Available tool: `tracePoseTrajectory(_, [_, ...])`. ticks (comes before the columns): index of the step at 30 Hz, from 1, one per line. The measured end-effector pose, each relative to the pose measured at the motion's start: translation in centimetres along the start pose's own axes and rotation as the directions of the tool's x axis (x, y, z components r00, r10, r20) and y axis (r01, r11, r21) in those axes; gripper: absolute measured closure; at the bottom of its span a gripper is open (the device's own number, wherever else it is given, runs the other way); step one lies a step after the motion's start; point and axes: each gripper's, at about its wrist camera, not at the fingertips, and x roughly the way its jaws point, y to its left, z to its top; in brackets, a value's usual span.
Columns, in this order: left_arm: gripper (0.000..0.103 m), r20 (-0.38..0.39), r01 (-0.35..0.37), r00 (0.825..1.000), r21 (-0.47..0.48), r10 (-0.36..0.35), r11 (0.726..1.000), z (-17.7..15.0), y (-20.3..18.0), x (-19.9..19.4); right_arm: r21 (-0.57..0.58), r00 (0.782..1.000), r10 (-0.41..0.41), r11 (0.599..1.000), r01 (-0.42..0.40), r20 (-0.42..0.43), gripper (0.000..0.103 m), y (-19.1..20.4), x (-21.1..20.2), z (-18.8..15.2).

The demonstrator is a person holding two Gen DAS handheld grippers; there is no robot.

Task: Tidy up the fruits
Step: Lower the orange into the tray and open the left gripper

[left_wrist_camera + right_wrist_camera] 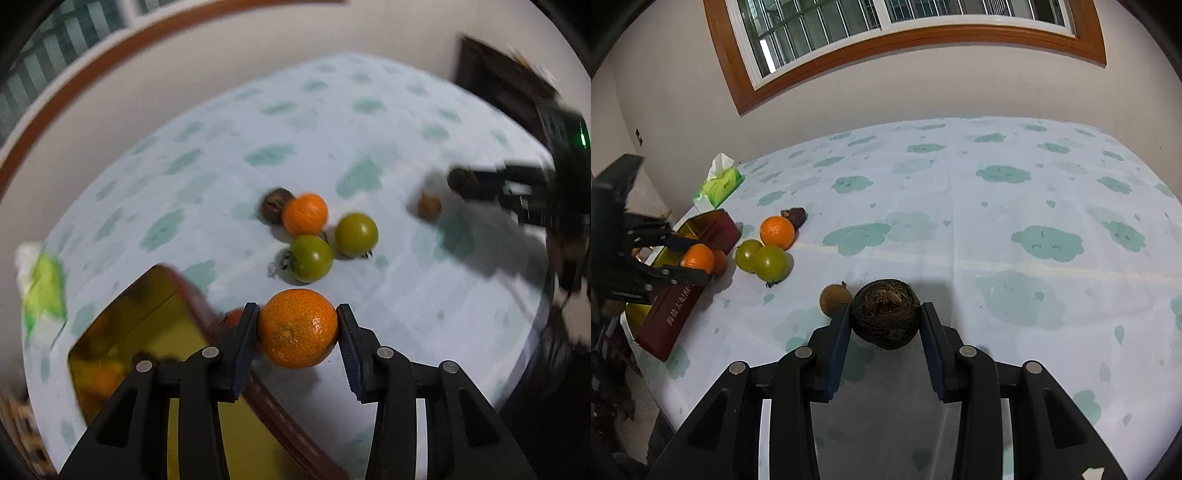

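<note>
My left gripper (298, 325) is shut on an orange (297, 328) and holds it just above the right edge of a dark red box with a gold inside (147, 317). It also shows in the right wrist view (685, 264), at the left with the orange (697, 257). My right gripper (884, 319) is shut on a dark brown round fruit (885, 318) above the table. On the cloth lie a second orange (305, 213), two green tomatoes (311, 257) (356, 234), a dark brown fruit (275, 204) and a small brown fruit (833, 300).
The table has a pale cloth with teal cloud prints (997, 221). A green tissue pack (718, 182) stands behind the box at the table's left edge. A small reddish fruit (719, 261) lies beside the box. A wall and a barred window (886, 22) are behind.
</note>
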Motion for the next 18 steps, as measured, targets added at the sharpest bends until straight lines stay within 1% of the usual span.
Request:
tracePoseTrajectory(2, [0.06, 0.033, -0.031, 0.999, -0.097, 0.034, 0.995, -0.6, -0.2, -1.5, -0.004, 1.0, 0.003, 1.0, -0.003, 0.011, 0.068, 0.4, -0.5, 0.1])
tracePoseTrajectory(3, [0.06, 0.044, -0.046, 0.998, -0.161, 0.054, 0.986, -1.0, -0.1, -2.4, -0.008, 1.0, 0.005, 1.0, -0.005, 0.015, 0.068, 0.6, -0.7, 0.1])
tracePoseTrajectory(5, [0.06, 0.058, -0.091, 0.993, -0.226, 0.106, 0.97, -1.7, -0.1, -3.5, -0.02, 1.0, 0.01, 1.0, -0.01, 0.022, 0.068, 1.3, -1.1, 0.0])
tracePoseTrajectory(6, [0.06, 0.068, -0.122, 0.987, -0.27, 0.145, 0.955, -2.2, 0.1, -4.2, -0.027, 1.0, 0.013, 1.0, -0.013, 0.024, 0.068, 1.7, -1.3, 0.0])
tracePoseTrajectory(8, [0.06, 0.078, -0.163, 0.977, -0.318, 0.197, 0.934, -3.0, 0.4, -5.1, -0.037, 0.999, 0.021, 0.999, -0.02, 0.028, 0.068, 2.4, -1.8, -0.2])
tracePoseTrajectory(10, [0.06, 0.069, -0.205, 0.967, -0.365, 0.245, 0.908, -4.1, 0.8, -5.9, -0.049, 0.999, 0.03, 0.998, -0.028, 0.032, 0.068, 3.2, -2.3, -0.3])
tracePoseTrajectory(12, [0.06, 0.057, -0.23, 0.959, -0.408, 0.277, 0.883, -5.1, 1.5, -6.5, -0.065, 0.999, 0.038, 0.997, -0.036, 0.038, 0.068, 4.1, -2.8, -0.3])
tracePoseTrajectory(13, [0.06, 0.053, -0.234, 0.958, -0.42, 0.281, 0.877, -5.5, 1.7, -6.6, -0.073, 0.998, 0.044, 0.997, -0.041, 0.04, 0.068, 4.5, -3.1, -0.3])
tracePoseTrajectory(15, [0.06, 0.035, -0.263, 0.95, -0.449, 0.312, 0.854, -6.5, 2.3, -6.9, -0.09, 0.997, 0.054, 0.995, -0.05, 0.046, 0.068, 5.5, -3.6, -0.4])
tracePoseTrajectory(17, [0.06, 0.026, -0.284, 0.943, -0.453, 0.331, 0.845, -7.1, 2.6, -7.0, -0.107, 0.996, 0.065, 0.993, -0.059, 0.054, 0.068, 6.5, -4.2, -0.3])
tracePoseTrajectory(18, [0.06, 0.021, -0.299, 0.938, -0.462, 0.347, 0.835, -7.6, 2.8, -7.1, -0.113, 0.996, 0.071, 0.992, -0.064, 0.057, 0.068, 6.9, -4.5, -0.3])
